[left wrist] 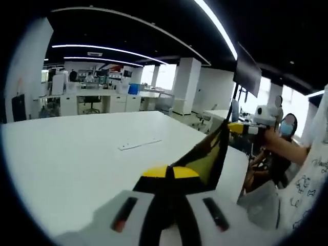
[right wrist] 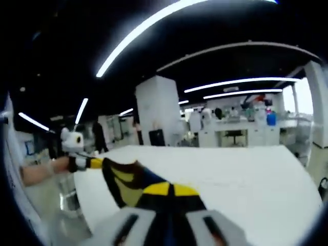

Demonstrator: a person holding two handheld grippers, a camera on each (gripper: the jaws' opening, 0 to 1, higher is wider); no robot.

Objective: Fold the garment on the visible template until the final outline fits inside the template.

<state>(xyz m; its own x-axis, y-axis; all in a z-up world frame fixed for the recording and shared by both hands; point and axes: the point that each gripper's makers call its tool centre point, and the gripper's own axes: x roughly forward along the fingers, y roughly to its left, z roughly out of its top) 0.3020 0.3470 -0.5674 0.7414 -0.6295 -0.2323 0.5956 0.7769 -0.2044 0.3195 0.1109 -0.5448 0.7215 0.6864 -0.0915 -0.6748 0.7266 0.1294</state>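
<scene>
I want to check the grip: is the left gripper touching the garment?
Touching. Left gripper view: left gripper shut on the black-and-yellow garment.

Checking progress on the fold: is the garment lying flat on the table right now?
No, the garment hangs stretched in the air between the two grippers, lifted above the white table.

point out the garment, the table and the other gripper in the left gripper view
garment (left wrist: 207, 156), left gripper view, stretched black and yellow cloth
table (left wrist: 77, 154), left gripper view, bare white top
right gripper (left wrist: 253, 128), left gripper view, yellow front end
</scene>
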